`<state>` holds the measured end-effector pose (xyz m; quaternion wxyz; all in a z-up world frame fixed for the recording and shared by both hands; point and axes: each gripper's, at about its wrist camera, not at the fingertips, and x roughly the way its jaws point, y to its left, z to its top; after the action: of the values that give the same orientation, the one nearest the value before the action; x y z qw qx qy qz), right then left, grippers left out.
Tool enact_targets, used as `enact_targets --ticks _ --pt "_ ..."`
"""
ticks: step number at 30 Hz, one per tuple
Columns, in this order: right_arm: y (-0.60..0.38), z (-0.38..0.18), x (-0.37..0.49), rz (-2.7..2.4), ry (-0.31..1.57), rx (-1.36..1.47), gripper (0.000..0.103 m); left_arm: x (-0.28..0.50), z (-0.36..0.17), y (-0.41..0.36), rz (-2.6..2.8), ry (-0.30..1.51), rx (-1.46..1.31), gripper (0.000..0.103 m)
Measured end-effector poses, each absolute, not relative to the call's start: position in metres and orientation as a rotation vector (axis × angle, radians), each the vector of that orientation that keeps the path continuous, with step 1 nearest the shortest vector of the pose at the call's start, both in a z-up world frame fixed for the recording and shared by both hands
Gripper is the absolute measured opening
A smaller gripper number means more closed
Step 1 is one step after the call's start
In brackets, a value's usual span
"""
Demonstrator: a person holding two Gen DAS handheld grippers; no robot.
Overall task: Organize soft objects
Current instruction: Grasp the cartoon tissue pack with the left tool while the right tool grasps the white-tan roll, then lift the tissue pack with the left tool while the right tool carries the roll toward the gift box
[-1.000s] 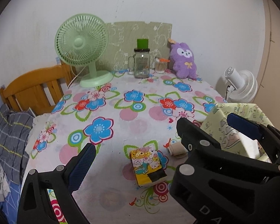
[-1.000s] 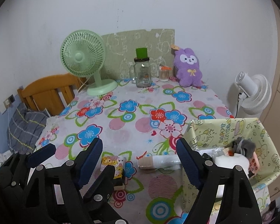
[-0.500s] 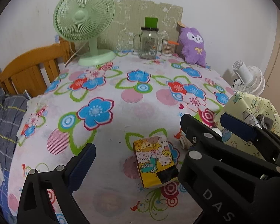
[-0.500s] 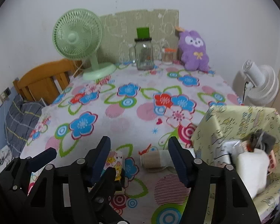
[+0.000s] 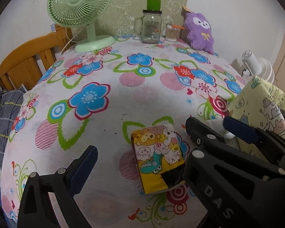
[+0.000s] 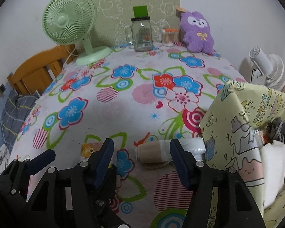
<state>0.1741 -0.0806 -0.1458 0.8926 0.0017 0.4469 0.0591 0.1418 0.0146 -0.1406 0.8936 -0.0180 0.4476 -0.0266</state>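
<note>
Two tools are being held low over the flowered worktop (image 6: 123, 110). The right tool (image 6: 141, 152) is being closed, its jaws about half apart, with one beige rolled cloth (image 6: 152, 153) lying on the worktop between the fingertips; the pads are not yet pressing on it. The left tool (image 5: 142, 148) is being kept wide, with nothing gripped. Only one of its blue pads (image 5: 83, 169) is being shown clearly in its own view, the other side being covered by the right tool's black frame. One yellow cartoon-printed packet (image 5: 158, 157) is lying flat on the worktop between the left tool's fingers, untouched.

One pale yellow printed box (image 6: 235, 125) is standing at the worktop's right edge, just beside the rolled cloth, and one white soft item (image 6: 273, 163) and one grey item (image 6: 279, 129) are being held inside it. At the far edge, one green fan (image 6: 70, 24), one glass jar (image 6: 142, 34), one small swab container (image 6: 168, 37) and one purple plush toy (image 6: 197, 32) are standing in a row.
</note>
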Motion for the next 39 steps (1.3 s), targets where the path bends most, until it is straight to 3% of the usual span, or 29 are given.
enact_targets --ticks 7,20,26,28,39 --pt "-0.086 -0.16 0.181 0.113 0.974 0.011 0.059 0.147 -0.151 0.01 -0.045 0.957 -0.027 0.098" --pt "-0.086 -0.172 0.186 0.082 0.993 -0.041 0.033 0.151 -0.162 0.007 -0.039 0.978 -0.018 0.092" --pt "-0.085 -0.172 0.185 0.085 0.995 -0.034 0.031 0.149 -0.16 0.008 -0.038 0.956 -0.012 0.069" --pt "-0.084 -0.172 0.185 0.096 0.999 -0.025 0.03 0.148 -0.159 0.009 -0.054 0.954 -0.013 0.052" --pt "-0.08 -0.166 0.175 0.119 1.009 0.005 0.029 0.138 -0.153 0.012 -0.062 0.958 -0.028 0.048"
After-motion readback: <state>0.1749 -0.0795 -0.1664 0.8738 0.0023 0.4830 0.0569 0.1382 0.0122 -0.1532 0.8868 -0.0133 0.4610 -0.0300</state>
